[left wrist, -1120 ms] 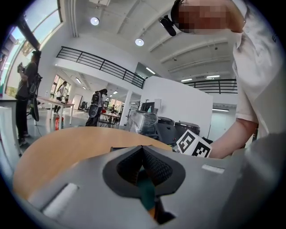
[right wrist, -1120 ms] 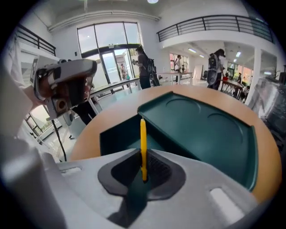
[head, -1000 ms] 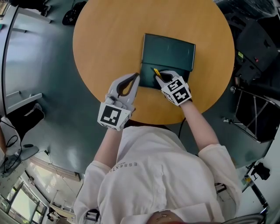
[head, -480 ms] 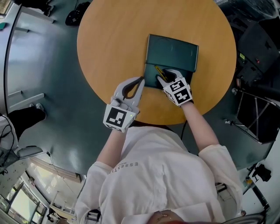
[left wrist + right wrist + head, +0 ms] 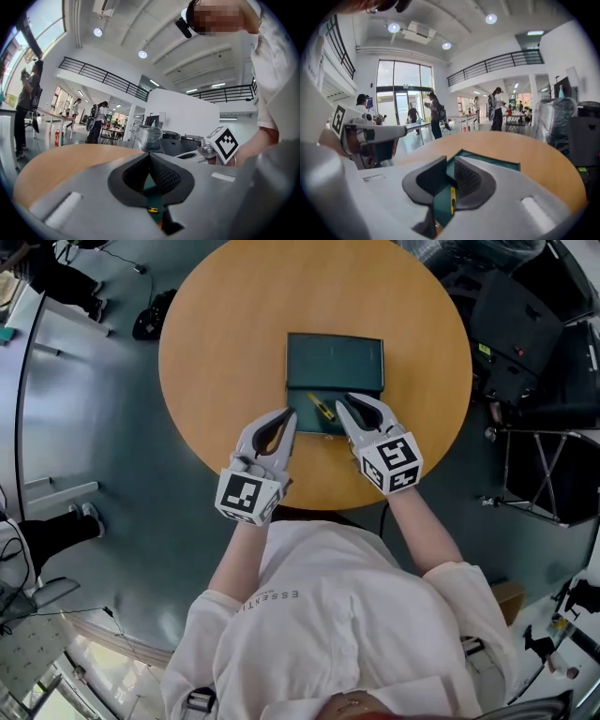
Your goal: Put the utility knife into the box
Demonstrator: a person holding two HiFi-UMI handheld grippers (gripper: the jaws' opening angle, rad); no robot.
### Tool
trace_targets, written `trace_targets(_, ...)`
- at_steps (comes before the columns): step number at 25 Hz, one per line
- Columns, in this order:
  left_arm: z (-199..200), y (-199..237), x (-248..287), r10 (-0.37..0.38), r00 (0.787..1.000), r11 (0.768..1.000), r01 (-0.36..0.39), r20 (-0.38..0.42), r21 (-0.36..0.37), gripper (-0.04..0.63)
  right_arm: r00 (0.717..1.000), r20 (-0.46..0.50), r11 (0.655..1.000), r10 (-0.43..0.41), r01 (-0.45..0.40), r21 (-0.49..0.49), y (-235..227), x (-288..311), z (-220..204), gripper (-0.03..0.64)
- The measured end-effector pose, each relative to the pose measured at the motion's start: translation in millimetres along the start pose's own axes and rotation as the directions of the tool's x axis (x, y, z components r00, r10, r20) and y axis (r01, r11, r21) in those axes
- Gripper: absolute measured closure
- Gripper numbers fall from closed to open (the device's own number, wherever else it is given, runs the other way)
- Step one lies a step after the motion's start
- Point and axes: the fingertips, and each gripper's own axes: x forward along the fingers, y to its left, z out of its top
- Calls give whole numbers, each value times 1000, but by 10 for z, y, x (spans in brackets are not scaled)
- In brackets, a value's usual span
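A yellow utility knife (image 5: 322,407) lies slantwise inside the dark green box (image 5: 309,424), whose lid (image 5: 335,362) stands open behind it. My right gripper (image 5: 350,403) hovers at the box's near right side, just right of the knife; its jaws are closing with nothing between them. The right gripper view shows the knife (image 5: 452,200) low in the narrow gap of that gripper (image 5: 450,161), lying on the green box (image 5: 497,161). At the box's near left corner sits my left gripper (image 5: 287,416), shut and empty. The left gripper view shows this gripper (image 5: 150,157) with pads together.
The box sits near the front of a round wooden table (image 5: 225,343). Dark equipment and a metal stand (image 5: 534,465) are on the floor to the right. People and tables (image 5: 433,119) are far off in the hall.
The right gripper has let go of the knife and pulled back toward the table's near edge. The knife now lies in the box. The left gripper has stayed beside the box.
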Motion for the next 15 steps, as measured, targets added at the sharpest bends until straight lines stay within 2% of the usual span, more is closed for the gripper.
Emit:
trace_targets(1, 50, -57, -22, -2, 1000, 1000, 2, 11, 7, 589, 999, 45, 1000, -25, 25, 1, -1, -117, 111, 596)
trace_targets(6, 283, -392, -152, -16, 998, 999, 14, 56, 33, 589, 977, 193, 996, -86, 92, -21, 96, -690, 446, 624)
trace_targets(11, 419, -688, -374, -21, 997, 997, 16, 74, 72, 589, 960, 269, 994, -80, 98, -53, 285, -1158, 503, 624)
trace_targets(15, 370, -916, -607, -9, 998, 996, 3, 67, 88, 589, 951, 303, 995, -63, 84, -55, 447, -1511, 423, 624)
